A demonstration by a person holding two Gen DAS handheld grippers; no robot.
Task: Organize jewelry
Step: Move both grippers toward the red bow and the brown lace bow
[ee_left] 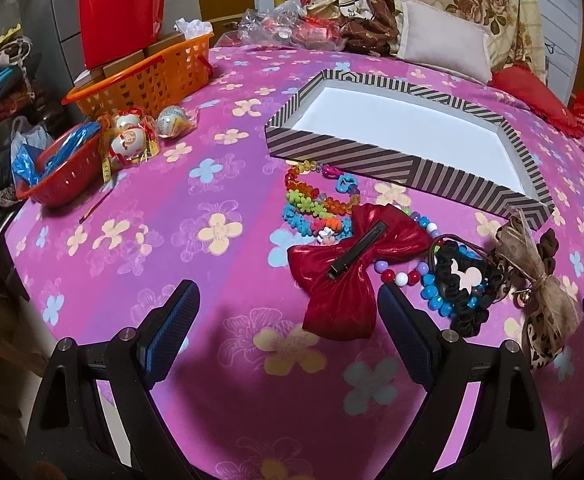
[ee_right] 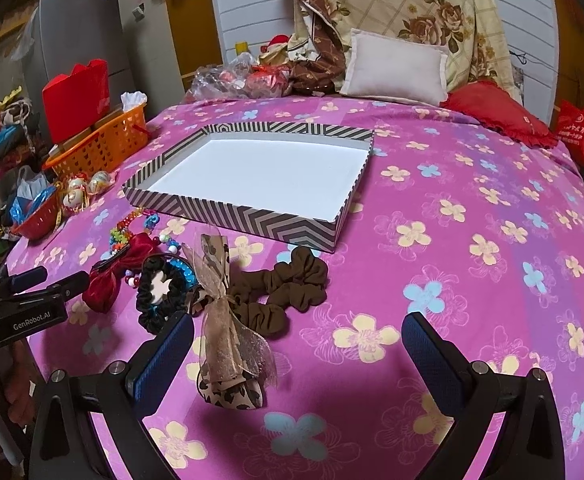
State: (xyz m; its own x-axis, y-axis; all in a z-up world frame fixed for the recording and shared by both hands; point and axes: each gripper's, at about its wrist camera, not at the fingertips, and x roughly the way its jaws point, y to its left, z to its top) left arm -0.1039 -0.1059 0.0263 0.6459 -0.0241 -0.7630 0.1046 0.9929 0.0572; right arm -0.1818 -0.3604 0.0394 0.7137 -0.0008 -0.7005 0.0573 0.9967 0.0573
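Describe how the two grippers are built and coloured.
Both match: black plastic frames with triangular cut-outs and silver screw heads, ending in two fingers faced with blue textured pads. The left gripper seen from the right wrist view shows white "GenRobot.AI" lettering on its side. The right gripper shows no marking. No cables visible.

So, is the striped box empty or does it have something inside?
Empty. The striped box shows only its bare white floor in both views; the jewelry lies outside on the bedspread.
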